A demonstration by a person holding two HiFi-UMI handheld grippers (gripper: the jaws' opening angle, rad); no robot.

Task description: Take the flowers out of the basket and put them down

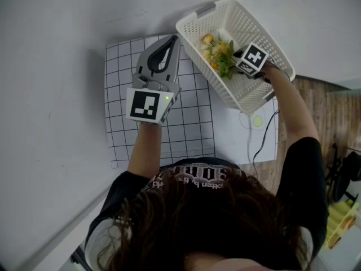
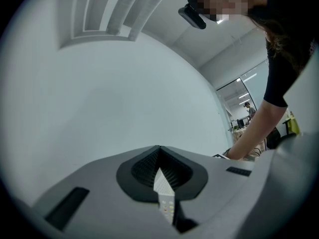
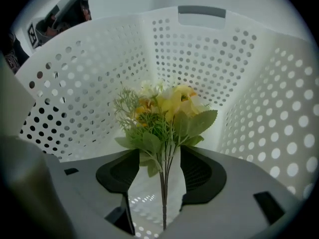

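Right gripper is down inside the white perforated plastic basket. Its jaws are apart with the stem between them, and neither pad is pressing on it. The bunch of yellow artificial flowers with green leaves is in the basket, heads toward the far wall. The basket sits far right on the white table, with its left corner over the white black-gridded mat. Left gripper is over the mat, just beside the basket's left rim. Its jaws are together with nothing between them. Can't tell if it touches the rim.
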